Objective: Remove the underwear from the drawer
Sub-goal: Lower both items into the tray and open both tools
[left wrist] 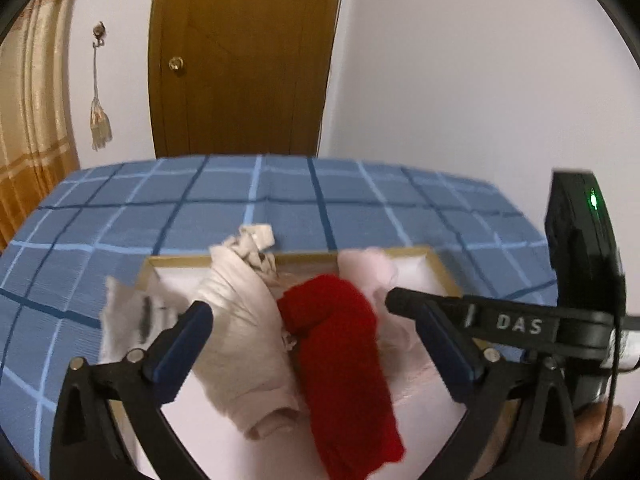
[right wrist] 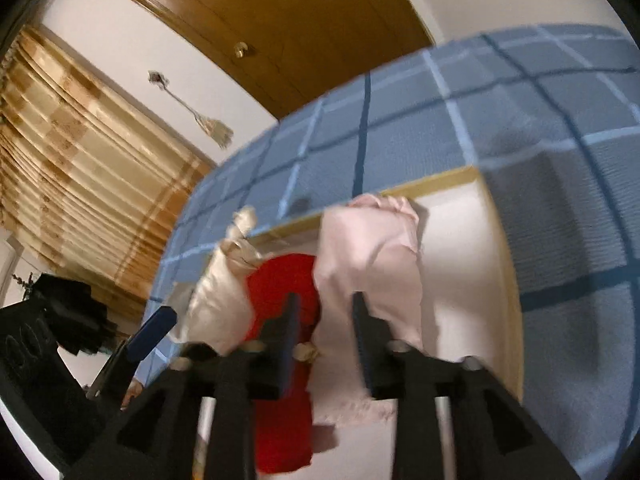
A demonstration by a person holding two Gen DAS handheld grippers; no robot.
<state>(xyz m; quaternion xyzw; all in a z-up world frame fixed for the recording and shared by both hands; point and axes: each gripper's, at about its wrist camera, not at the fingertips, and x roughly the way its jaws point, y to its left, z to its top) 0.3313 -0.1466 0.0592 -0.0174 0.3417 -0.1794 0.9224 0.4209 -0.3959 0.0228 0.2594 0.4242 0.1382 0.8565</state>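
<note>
Plain white walls (left wrist: 460, 80), evenly lit, no visible lamp. Closed brown wooden door (left wrist: 248, 60) in back wall, round brass knob (left wrist: 176, 64) on its left side. Small metal wall hook (left wrist: 99, 34) left of door, cream tassel on cord (left wrist: 100, 128) hanging from it. Pleated gold-and-tan striped curtain (right wrist: 80, 168) at far left. Bed with blue checked cover (left wrist: 280, 196) fills foreground, standing in front of door.

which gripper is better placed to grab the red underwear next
Probably left: the left gripper is open, straddling the red underwear in the drawer. The right gripper sits toward the pink garment.
</note>
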